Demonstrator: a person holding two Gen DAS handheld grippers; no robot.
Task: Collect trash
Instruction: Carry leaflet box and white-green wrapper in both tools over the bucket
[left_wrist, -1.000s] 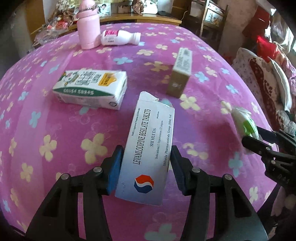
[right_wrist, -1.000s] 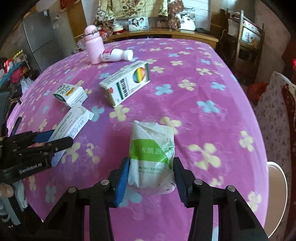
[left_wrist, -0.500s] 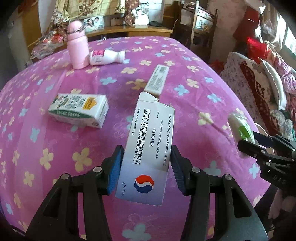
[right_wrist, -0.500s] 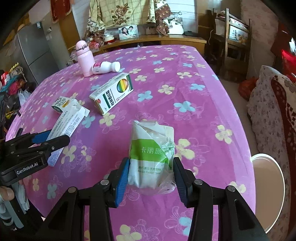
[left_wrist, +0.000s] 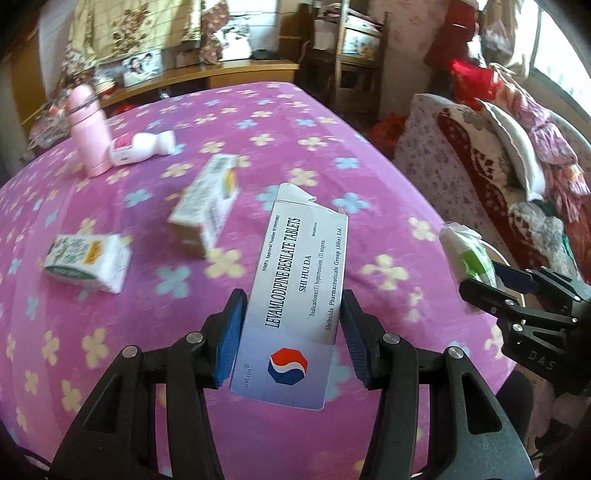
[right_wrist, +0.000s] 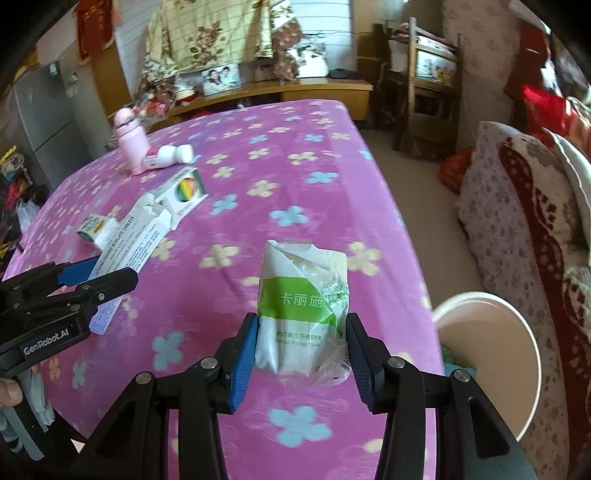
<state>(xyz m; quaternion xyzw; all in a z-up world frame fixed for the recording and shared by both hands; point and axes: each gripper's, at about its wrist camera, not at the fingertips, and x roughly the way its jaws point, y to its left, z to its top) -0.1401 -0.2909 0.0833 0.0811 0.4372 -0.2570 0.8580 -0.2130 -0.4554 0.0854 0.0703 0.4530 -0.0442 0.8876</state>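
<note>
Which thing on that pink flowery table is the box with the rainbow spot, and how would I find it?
Start at the pink flowered tablecloth and find the upright pink flask at its far left. Just in front of it, past the white bottle lying on its side, lies the box. It alone shows a rainbow-coloured circle with green edging; the smaller carton nearby has none.

Two wrist views, angled steeply down over the tabletop (left_wrist: 110, 362)

Each view is taken close behind its own claw. The flowered tabletop, pink bottle (left_wrist: 88, 129) (right_wrist: 129, 142) and cartons are shared; each claw is seen at the other view's edge.
</note>
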